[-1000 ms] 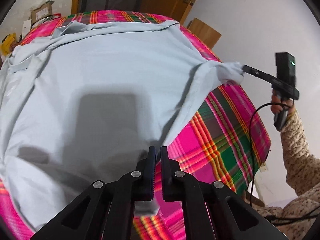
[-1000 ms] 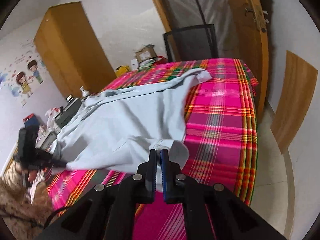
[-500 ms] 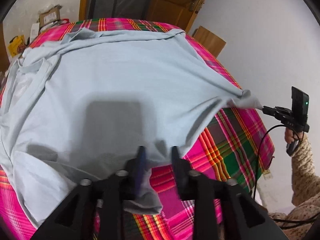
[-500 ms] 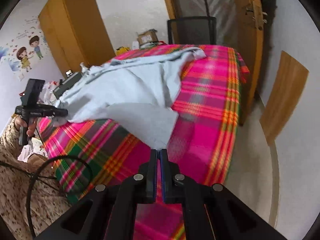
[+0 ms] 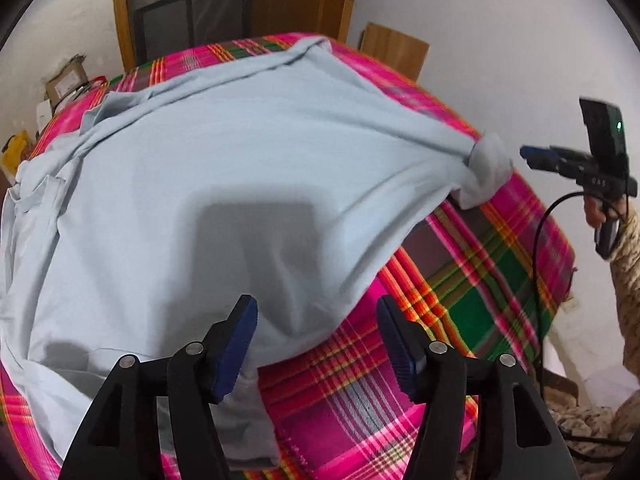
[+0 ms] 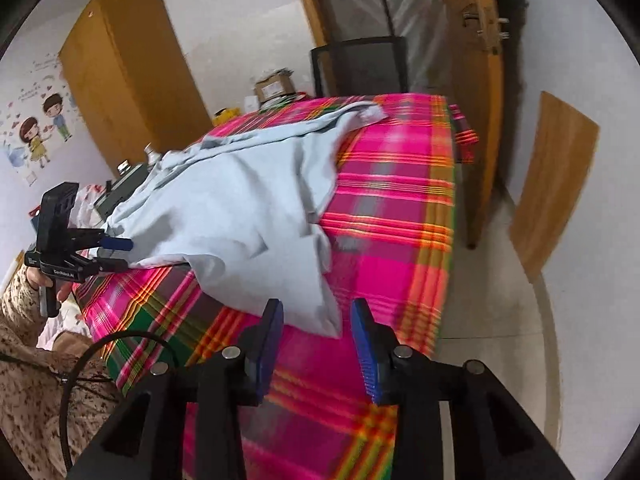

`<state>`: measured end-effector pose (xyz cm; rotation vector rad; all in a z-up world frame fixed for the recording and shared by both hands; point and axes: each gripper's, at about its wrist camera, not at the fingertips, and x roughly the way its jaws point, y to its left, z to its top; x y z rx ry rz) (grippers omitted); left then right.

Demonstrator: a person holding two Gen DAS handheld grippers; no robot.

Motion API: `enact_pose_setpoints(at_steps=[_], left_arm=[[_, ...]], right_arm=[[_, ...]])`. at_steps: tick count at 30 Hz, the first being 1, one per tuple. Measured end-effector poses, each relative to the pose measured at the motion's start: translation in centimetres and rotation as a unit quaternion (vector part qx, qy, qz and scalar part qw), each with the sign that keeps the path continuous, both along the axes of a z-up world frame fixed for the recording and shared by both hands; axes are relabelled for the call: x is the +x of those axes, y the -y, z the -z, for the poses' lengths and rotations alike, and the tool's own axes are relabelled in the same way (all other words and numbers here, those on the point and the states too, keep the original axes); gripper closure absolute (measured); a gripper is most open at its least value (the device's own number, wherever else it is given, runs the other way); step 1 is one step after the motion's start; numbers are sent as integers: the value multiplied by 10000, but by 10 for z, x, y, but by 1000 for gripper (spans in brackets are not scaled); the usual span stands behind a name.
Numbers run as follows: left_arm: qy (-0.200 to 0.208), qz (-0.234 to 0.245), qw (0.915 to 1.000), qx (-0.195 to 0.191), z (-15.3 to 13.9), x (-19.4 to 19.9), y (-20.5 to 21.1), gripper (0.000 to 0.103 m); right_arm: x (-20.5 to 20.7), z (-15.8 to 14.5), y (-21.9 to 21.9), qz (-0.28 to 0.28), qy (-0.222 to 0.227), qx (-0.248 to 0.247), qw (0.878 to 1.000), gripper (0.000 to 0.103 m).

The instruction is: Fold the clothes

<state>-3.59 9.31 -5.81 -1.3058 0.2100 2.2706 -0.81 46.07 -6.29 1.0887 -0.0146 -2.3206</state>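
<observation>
Having let go within the last second, both tools, left [image 5: 316, 334] and right [image 6: 316, 336], gape empty; shirt [image 5: 208, 200] lies spread on the table [image 5: 480, 280] just ahead, ready for folding.

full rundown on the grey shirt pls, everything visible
The shirt is pale grey-blue, thin soft fabric, plain. It lies spread but wrinkled on the plaid tablecloth, with bunched folds along its far edge. One near corner sags over the table edge; another lies by the left gripper. Both grippers are open, and the right gripper holds nothing.
</observation>
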Motion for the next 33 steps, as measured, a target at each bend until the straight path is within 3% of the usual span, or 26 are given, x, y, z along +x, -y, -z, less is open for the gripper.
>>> enact_pose_setpoints(at_steps=[7, 9, 10, 14, 16, 21, 22, 29, 33], left_arm=[[106, 219, 9997, 12, 3, -6, -12, 39], [149, 212, 9996, -107, 7, -6, -14, 40], [154, 201, 9996, -141, 8, -6, -14, 42], [116, 177, 9996, -183, 8, -5, -11, 47], [66, 99, 9994, -328, 7, -7, -11, 66], [-12, -23, 9991, -419, 7, -8, -7, 84], [-49, 0, 9990, -435, 6, -6, -9, 93], [-176, 151, 9993, -306, -8, 12, 1, 99], [-99, -37, 9996, -265, -10, 14, 24, 99]], right_arm=[[-22, 15, 26, -400, 311, -45, 9987, 68], [-17, 13, 20, -337, 293, -152, 9989, 96], [-14, 12, 18, -305, 284, -205, 9989, 100], [-3, 9, 7, -177, 248, -418, 9987, 100], [2, 8, 1, -113, 230, -524, 9983, 100], [16, 4, -12, 46, 184, -790, 9967, 100], [18, 4, -15, 78, 175, -843, 9963, 100], [23, 17, -22, 104, 423, -1112, 9928, 100], [32, 28, -6, -296, 629, -1098, 9915, 100]])
